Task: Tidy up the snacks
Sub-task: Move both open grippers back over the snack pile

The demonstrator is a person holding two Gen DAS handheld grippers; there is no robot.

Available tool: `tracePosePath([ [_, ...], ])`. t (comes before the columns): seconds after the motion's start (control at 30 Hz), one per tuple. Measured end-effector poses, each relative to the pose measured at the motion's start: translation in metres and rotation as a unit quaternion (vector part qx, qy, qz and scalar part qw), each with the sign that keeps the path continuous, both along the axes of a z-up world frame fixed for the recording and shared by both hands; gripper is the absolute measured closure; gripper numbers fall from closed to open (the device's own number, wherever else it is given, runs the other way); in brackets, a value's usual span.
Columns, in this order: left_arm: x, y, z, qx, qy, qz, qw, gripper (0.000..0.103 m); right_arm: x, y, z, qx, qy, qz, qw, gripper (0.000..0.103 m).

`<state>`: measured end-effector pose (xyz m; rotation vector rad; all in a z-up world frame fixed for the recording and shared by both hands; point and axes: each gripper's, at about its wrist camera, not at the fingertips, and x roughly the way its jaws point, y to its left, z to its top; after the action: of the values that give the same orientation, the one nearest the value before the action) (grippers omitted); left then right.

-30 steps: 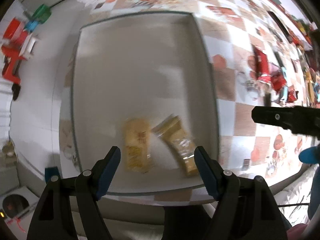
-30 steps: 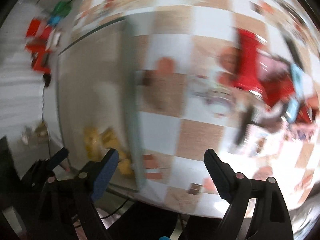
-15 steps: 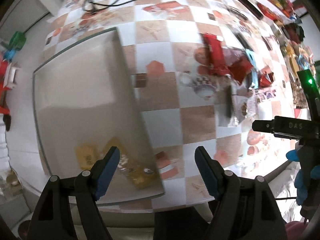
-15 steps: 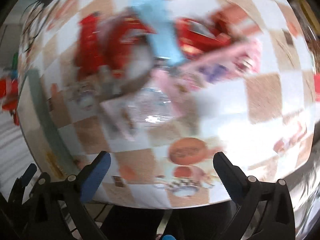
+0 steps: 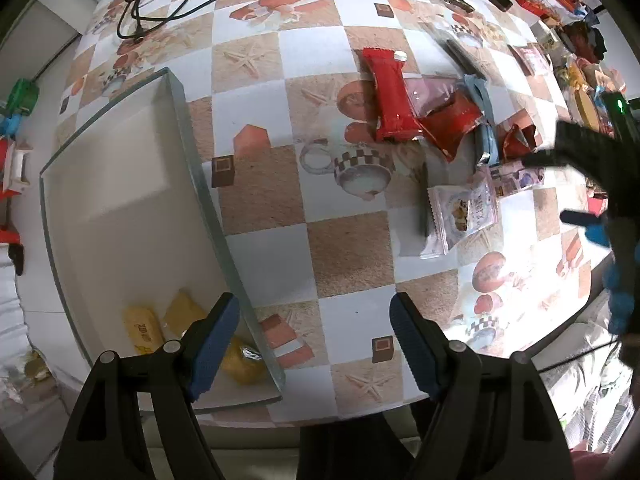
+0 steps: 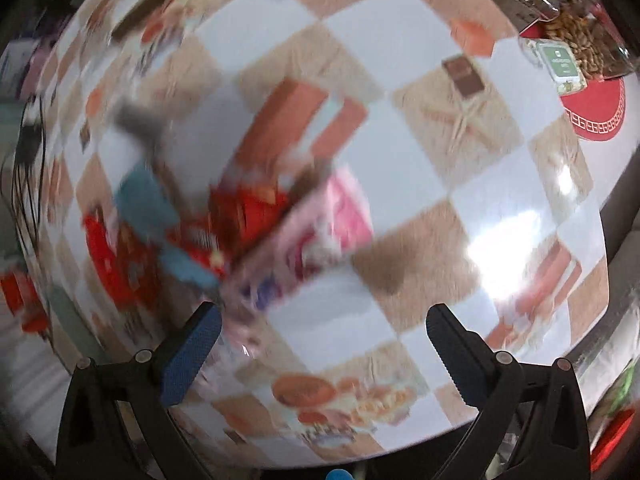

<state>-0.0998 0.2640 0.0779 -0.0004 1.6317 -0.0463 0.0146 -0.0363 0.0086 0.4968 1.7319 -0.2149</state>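
Both claws hang wide and empty over the checkered bench [image 5: 348,256]: left claw [image 5: 314,344], right claw [image 6: 322,354]. Two yellow snacks [image 5: 142,330] lie in the tray [image 5: 120,184].

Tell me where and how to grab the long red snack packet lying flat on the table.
Take the long red packet across its narrow middle, coming straight down from above. It lies flat, its left long edge is clear, while the crumpled red wrapper crowds its right, so set that pad carefully.
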Motion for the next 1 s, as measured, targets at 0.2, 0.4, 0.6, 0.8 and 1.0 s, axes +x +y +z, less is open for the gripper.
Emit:
tracePosePath([
  [0.2, 0.002, -0.01, -0.009, 0.007, 0.015, -0.004, 0.9999, 0.022, 0.034, -0.003, -0.017, -0.006, 0.004, 0.019, 1.0, 0.0],
  [0.4, 0.013, -0.023, -0.018, 0.005, 0.023, -0.004, 0.9997, 0.022, 0.019, 0.008, -0.03, -0.021, 0.017, 0.056, 0.998, 0.0],
  [0.6, 0.043, -0.033, -0.017, -0.005, 0.017, -0.005, 0.9998, 0.022, 0.0, 0.004, -0.029, -0.037, 0.008, 0.095, 0.995, 0.0],
  [0.8, 0.083, -0.044, -0.021, -0.003, 0.011, -0.006, 0.9999, 0.022, -0.034, 0.014, -0.025, -0.048, -0.004, 0.117, 0.992, 0.0],
  [1.0, 0.135, -0.044, -0.036, -0.005, 0.022, 0.022, 0.9995, 0.022, -0.052, 0.025, -0.015, -0.046, -0.012, 0.151, 0.987, 0.0],
])
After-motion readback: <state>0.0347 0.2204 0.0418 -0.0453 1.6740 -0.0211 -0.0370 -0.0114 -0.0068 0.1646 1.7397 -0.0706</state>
